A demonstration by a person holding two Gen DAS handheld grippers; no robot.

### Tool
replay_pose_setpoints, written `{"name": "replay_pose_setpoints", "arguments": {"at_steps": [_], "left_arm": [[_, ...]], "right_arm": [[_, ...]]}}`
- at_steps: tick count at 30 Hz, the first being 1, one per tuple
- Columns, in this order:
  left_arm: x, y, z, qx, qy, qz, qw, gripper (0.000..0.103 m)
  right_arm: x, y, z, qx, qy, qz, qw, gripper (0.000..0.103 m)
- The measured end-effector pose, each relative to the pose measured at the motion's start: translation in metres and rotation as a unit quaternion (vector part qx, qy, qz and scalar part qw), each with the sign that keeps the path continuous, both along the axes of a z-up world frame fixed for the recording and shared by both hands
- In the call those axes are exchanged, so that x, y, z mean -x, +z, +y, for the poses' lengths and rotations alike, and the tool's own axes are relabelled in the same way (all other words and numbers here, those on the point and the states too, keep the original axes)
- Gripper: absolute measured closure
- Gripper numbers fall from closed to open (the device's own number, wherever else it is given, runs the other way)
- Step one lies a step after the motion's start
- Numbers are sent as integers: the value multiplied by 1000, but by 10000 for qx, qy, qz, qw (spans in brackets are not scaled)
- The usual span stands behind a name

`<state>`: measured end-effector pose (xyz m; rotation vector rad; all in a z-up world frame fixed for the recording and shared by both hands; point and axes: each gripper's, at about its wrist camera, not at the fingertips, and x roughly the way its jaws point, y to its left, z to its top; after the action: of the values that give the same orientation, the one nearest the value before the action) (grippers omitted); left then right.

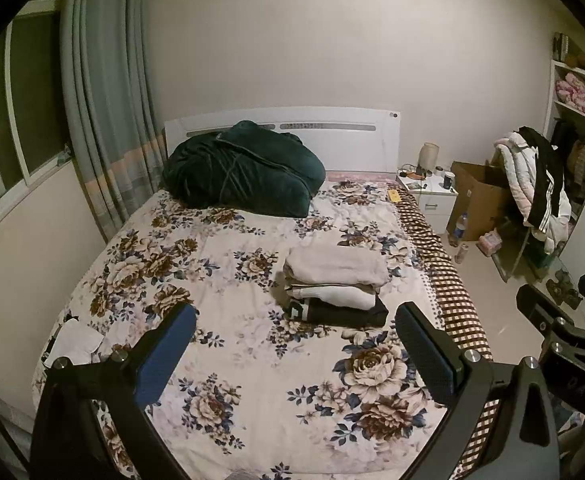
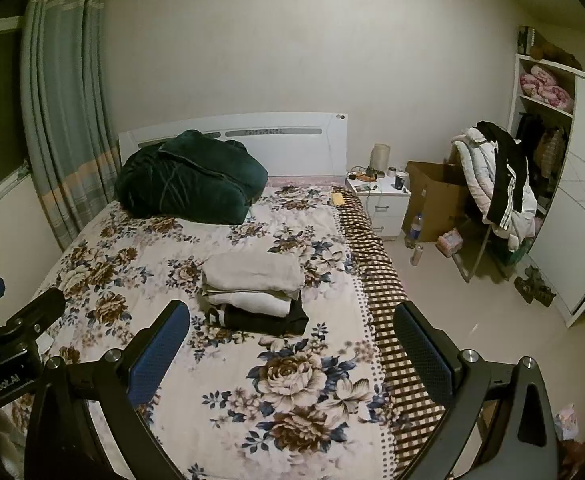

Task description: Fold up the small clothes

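Observation:
A stack of folded clothes [image 1: 336, 284] lies on the floral bedspread [image 1: 252, 380]: pale beige pieces on top, a white one under them, a black one at the bottom. It also shows in the right wrist view [image 2: 252, 292]. A loose white garment [image 1: 74, 342] lies crumpled at the bed's left edge. My left gripper [image 1: 296, 320] is open and empty, held above the bed in front of the stack. My right gripper [image 2: 292, 320] is open and empty, above the bed's right side, to the right of the left gripper.
A dark green quilt [image 1: 240, 168] is bundled at the white headboard. A nightstand [image 1: 432, 196], a cardboard box [image 1: 480, 196], bottles and a rack draped with clothes [image 1: 536, 184] stand on the floor to the right. Curtains [image 1: 104, 100] hang left.

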<state>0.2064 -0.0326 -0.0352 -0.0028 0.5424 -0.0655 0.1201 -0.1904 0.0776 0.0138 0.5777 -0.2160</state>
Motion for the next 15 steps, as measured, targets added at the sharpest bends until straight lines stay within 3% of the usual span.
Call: {"name": "replay_pose_setpoints", "arguments": {"at_steps": [15], "left_arm": [[3,3,-2,-19,63,55,10000,1]], "right_arm": [[-1,3,-7,9,39,26,10000,0]]}}
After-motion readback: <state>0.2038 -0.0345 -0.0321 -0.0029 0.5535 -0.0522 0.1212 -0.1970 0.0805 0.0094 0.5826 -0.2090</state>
